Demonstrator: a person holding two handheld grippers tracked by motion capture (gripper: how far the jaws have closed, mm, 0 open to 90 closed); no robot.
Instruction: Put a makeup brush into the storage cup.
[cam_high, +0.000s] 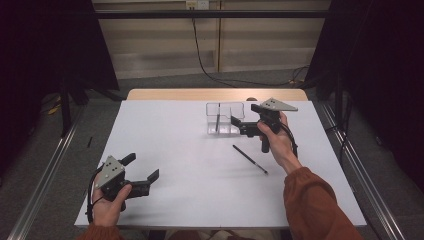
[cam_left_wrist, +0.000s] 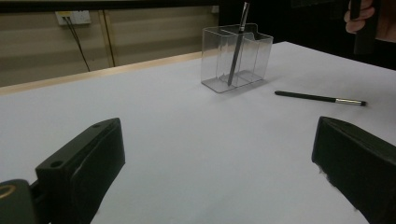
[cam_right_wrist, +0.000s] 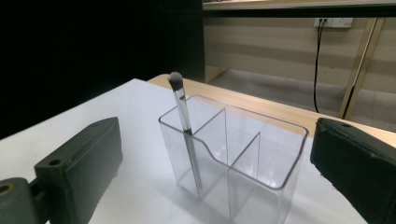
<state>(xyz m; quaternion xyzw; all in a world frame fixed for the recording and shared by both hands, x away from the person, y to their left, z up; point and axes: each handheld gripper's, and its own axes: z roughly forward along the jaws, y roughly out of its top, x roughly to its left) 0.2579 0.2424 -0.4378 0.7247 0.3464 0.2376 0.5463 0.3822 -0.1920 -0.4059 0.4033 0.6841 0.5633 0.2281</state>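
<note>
A clear plastic organizer (cam_high: 225, 119) (cam_left_wrist: 238, 58) (cam_right_wrist: 243, 154) with several compartments stands at the table's far middle. One makeup brush (cam_high: 218, 123) (cam_left_wrist: 237, 46) (cam_right_wrist: 185, 123) stands upright in its left compartment, bristles up. A second, dark brush (cam_high: 250, 159) (cam_left_wrist: 320, 98) lies flat on the table, nearer than the organizer. My right gripper (cam_high: 244, 115) (cam_right_wrist: 219, 156) is open just right of the organizer and faces it, with nothing between its jaws. At the near left corner my left gripper (cam_high: 141, 167) (cam_left_wrist: 219, 172) hovers open and holds nothing.
The white table top (cam_high: 190, 165) ends in a wooden strip (cam_high: 215, 94) at the far edge. Black curtains hang on both sides, and a cable (cam_high: 205, 65) runs down the back wall to the floor.
</note>
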